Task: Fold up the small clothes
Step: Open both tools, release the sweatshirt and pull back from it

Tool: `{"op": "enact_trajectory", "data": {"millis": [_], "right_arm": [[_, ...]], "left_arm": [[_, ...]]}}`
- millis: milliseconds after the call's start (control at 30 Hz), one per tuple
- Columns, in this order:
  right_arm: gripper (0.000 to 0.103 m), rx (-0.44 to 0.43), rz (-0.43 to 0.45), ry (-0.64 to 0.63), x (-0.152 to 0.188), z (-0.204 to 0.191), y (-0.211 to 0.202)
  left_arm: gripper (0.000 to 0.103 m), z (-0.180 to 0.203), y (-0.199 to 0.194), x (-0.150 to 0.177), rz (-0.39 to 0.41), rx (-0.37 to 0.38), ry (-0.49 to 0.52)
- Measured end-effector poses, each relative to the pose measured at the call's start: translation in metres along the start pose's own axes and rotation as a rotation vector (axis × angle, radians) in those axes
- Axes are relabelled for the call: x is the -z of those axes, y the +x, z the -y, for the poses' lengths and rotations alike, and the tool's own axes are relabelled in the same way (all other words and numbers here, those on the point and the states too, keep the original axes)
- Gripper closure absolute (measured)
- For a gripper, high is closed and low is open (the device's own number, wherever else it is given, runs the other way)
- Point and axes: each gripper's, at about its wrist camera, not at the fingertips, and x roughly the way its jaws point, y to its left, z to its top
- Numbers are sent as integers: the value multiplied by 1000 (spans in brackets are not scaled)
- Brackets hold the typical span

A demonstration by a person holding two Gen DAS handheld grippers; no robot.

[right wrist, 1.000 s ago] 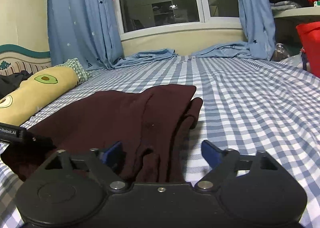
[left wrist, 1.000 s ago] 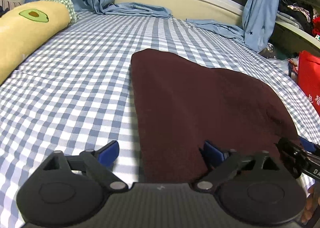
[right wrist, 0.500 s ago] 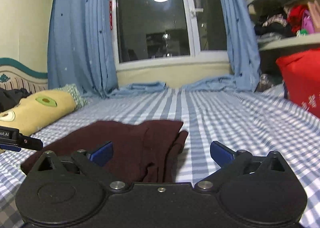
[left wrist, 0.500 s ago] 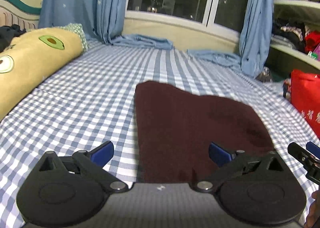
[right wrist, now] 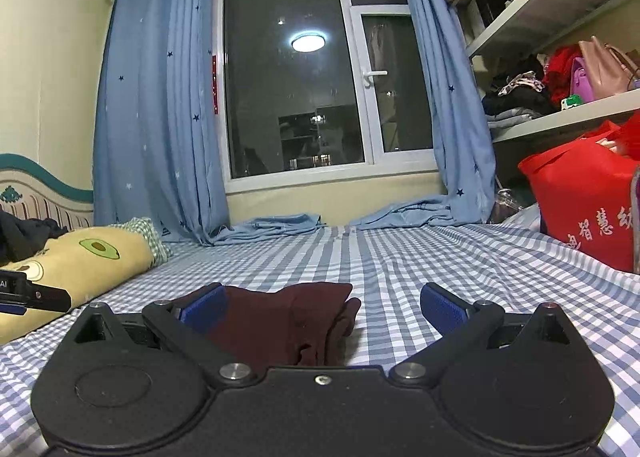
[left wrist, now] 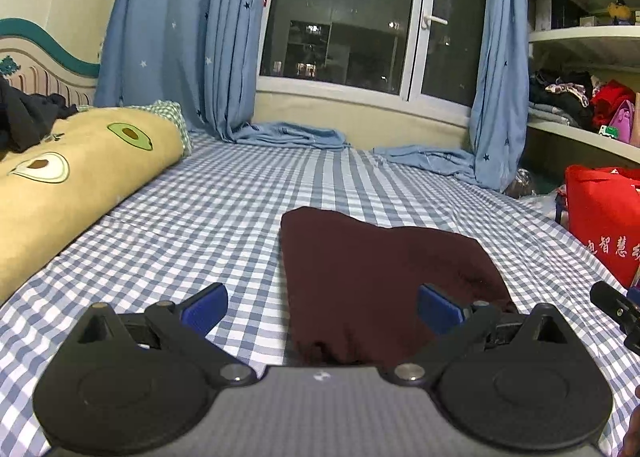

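Your dark maroon garment [left wrist: 384, 281] lies folded on the blue-and-white checked bed sheet [left wrist: 208, 225], about mid-bed, well short of the window [right wrist: 296, 73]. From your left wrist view it reads as a flat, roughly trapezoid slab: a straight left edge, a rounded far corner, a smooth top with only a slight dimple near its right side. From your right wrist view the same garment [right wrist: 296, 321] shows its layered side, with several stacked folds bunched at the right end and a small lobe sticking out there.

Your left tongs [left wrist: 320, 309] are released, the blue pads wide apart, nothing between them touching; the garment's left edge sits in the gap beyond them. Your right tongs [right wrist: 324, 305] are likewise spread wide and empty, the garment seen past the left pad.

A yellow avocado-print pillow [left wrist: 72, 181] lies along the left side of the bed, and a red bag [right wrist: 580, 205] stands at the right. Blue star curtains [right wrist: 160, 117] pool on the sheet.
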Motion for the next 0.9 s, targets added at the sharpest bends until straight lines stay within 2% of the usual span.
{"op": "enact_trajectory", "data": {"millis": [300, 900], "right_arm": [[0, 6, 23, -13, 2, 1, -23], [0, 8, 10, -20, 12, -6, -36]], "left_arm": [[1, 4, -19, 13, 15, -15, 24], [1, -4, -26, 31, 8, -34, 9]]}}
